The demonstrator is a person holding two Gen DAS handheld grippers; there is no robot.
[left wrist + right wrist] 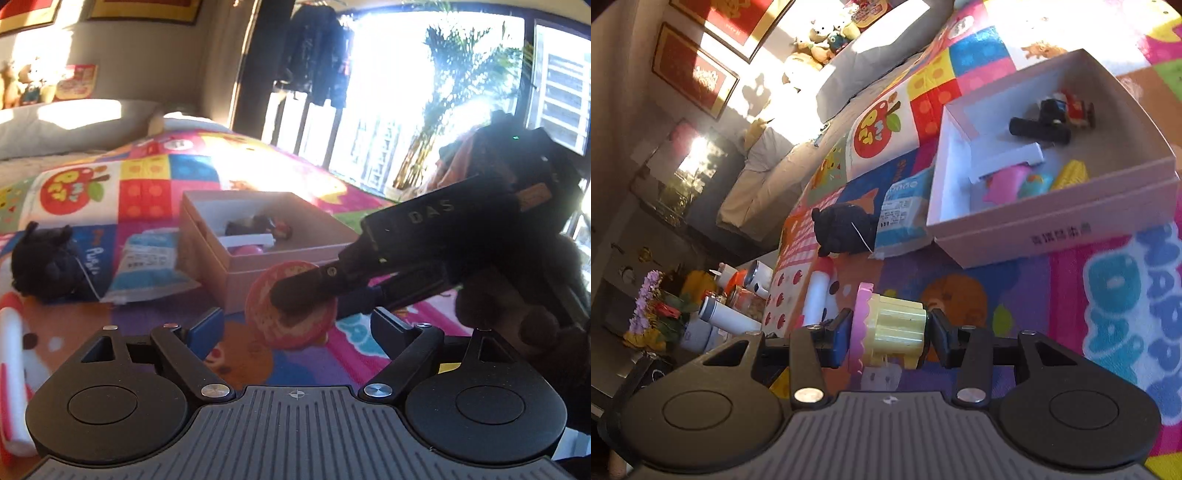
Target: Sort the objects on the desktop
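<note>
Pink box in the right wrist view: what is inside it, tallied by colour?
Black: 1, cylinder
Black and red: 1, toy figure
White: 1, flat piece
Pink: 1, pink toy
Teal: 1, teal toy
Yellow: 1, toy corn
Total: 6

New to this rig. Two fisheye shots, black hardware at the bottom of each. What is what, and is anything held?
No robot: a person carries a two-finger gripper in each hand, with a camera on each looking along the fingers. The left view shows the left gripper open, nothing between its fingers, and the right gripper reaching across in front of it. The right view shows the right gripper shut on a toy cupcake, pink top, yellow base. On the colourful mat lie a pink box with small toys inside, a black plush toy and a blue packet.
</note>
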